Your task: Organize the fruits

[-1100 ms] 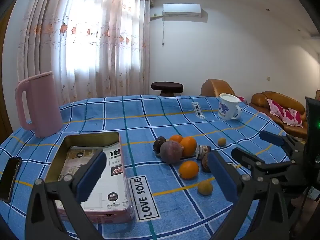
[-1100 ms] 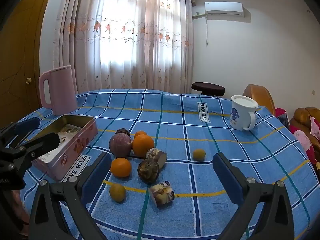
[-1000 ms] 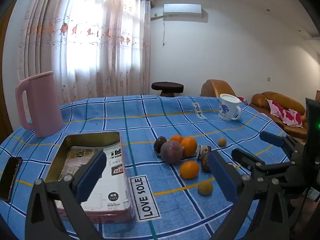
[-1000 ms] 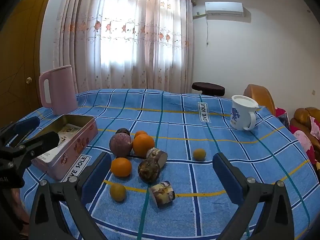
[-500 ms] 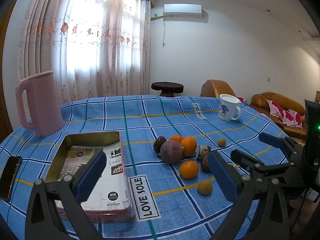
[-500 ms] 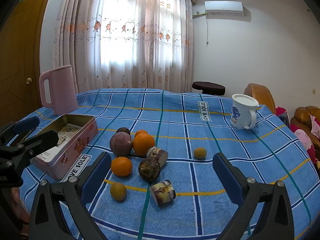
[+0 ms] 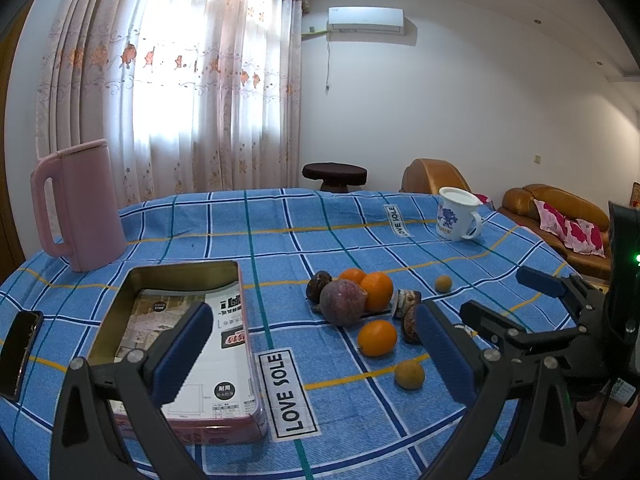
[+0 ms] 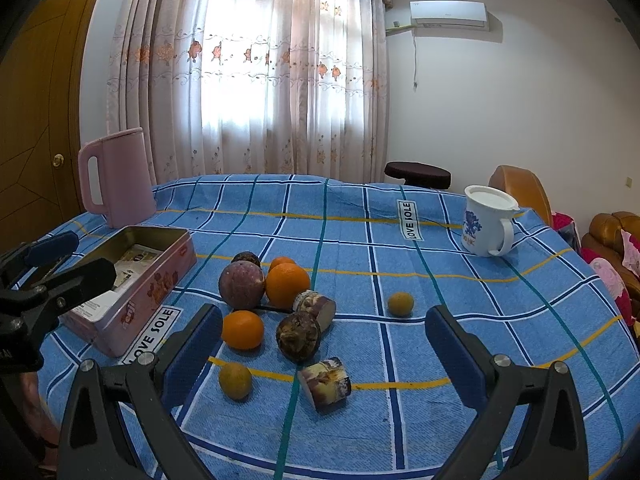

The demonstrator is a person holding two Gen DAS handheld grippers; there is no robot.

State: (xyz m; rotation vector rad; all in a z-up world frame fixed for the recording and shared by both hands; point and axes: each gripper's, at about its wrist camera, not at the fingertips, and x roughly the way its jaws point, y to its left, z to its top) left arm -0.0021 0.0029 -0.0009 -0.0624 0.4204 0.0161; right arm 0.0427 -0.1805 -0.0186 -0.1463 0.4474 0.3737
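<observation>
A cluster of fruit lies mid-table: a purple passion fruit [image 8: 241, 285], a large orange [image 8: 287, 285], a smaller orange [image 8: 242, 329], a dark round fruit [image 8: 298, 337], two small yellow-brown fruits [image 8: 235, 380] [image 8: 400, 303] and cut brown pieces [image 8: 325, 383]. A pink open tin [image 8: 132, 288] holding papers sits to their left. My left gripper [image 7: 316, 356] is open and empty above the tin's [image 7: 180, 344] near edge. My right gripper [image 8: 324, 354] is open and empty, in front of the fruit. The purple fruit [image 7: 343, 307] and orange [image 7: 377, 337] also show in the left wrist view.
A pink jug [image 8: 118, 178] stands at the far left and a white mug [image 8: 486, 220] at the far right of the blue checked tablecloth [image 8: 460, 320]. A black phone [image 7: 20, 348] lies at the left edge. Sofas [image 7: 560, 224] stand beyond the table.
</observation>
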